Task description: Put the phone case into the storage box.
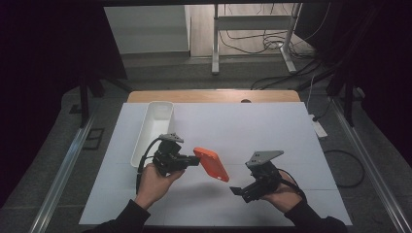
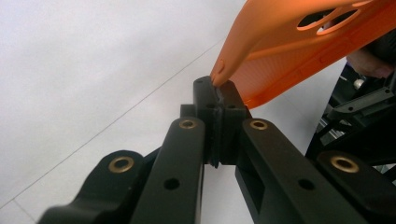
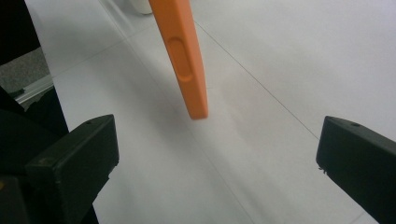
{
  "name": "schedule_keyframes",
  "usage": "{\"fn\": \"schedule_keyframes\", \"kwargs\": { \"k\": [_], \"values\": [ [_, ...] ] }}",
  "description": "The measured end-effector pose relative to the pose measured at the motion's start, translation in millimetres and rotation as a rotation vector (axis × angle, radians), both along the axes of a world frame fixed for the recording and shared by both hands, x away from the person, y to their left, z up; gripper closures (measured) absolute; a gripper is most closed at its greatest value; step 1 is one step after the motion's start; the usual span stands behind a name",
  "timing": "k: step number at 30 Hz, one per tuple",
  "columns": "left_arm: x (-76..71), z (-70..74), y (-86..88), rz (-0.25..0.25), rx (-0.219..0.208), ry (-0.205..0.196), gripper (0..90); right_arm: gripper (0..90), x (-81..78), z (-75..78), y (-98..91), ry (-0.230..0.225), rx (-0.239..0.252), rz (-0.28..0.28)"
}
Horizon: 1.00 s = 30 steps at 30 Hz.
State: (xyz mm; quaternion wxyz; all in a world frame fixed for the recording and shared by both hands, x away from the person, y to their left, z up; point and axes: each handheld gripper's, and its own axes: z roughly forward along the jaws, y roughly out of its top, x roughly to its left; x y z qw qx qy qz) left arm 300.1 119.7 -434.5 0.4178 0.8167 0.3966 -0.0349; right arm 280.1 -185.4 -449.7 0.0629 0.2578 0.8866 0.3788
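An orange phone case (image 1: 212, 164) hangs above the white table, held by one corner. My left gripper (image 1: 196, 159) is shut on that corner; in the left gripper view the case (image 2: 299, 44) rises from the pinched pads (image 2: 219, 100) toward the upper right. My right gripper (image 1: 236, 191) sits just right of and below the case's free end, apart from it. In the right gripper view its jaws stand wide open, and the case's edge (image 3: 187, 56) with a button slot hangs ahead between them, untouched.
A long white bin (image 1: 153, 130) stands at the left of the white table cover (image 1: 252, 131), just behind my left hand. A wooden table edge (image 1: 214, 96) runs along the back. Floor cables and a metal stand lie beyond.
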Motion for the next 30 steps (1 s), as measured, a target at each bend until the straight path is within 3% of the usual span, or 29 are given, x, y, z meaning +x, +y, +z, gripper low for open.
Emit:
{"fn": "schedule_keyframes", "kwargs": {
  "k": [16, 30],
  "values": [
    [5.3, 5.0, 6.5, 0.02, 0.03, -0.01, 89.0, 0.0, -7.0, 0.6, -14.0, -0.014, -0.018, -0.023],
    [11.7, 7.4, 11.3, 0.037, 0.031, -0.009, 89.0, 0.0, -11.9, -0.6, -25.4, -0.017, -0.029, -0.05]
  ]
}}
